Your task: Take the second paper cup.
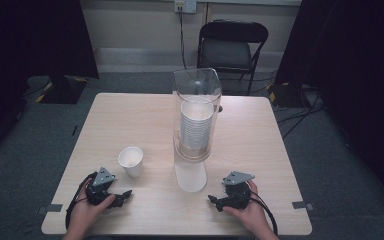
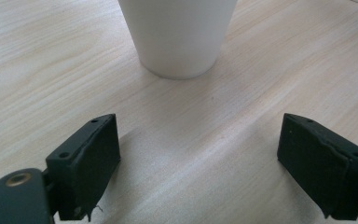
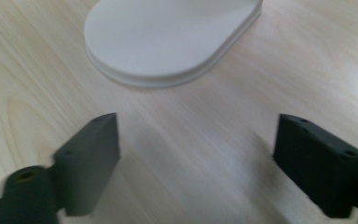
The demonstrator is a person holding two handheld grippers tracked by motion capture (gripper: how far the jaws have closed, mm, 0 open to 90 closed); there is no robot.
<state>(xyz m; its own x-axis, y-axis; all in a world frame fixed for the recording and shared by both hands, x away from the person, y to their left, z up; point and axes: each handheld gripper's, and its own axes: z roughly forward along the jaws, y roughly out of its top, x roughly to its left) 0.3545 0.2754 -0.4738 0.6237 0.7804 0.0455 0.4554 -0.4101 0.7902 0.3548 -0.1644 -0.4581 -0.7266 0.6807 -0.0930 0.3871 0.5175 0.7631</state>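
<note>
Wooden table (image 1: 130, 117) (cup (image 1: 131, 161), dispenser (image 1: 196, 125))

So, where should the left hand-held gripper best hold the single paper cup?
Grip the paper cup across its side wall, mid-height, coming level from the person's side. It stands upright, mouth up, and tapers downward; the open left hand-held gripper already faces it.

White cup (image 1: 131, 161), pale woodgrain table (image 1: 260, 135)

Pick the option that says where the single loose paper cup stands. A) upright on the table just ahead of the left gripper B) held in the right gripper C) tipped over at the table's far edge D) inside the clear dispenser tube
A: the paper cup stands upright on the table, just beyond the open left gripper, apart from the clear dispenser with its stack of cups.
</note>
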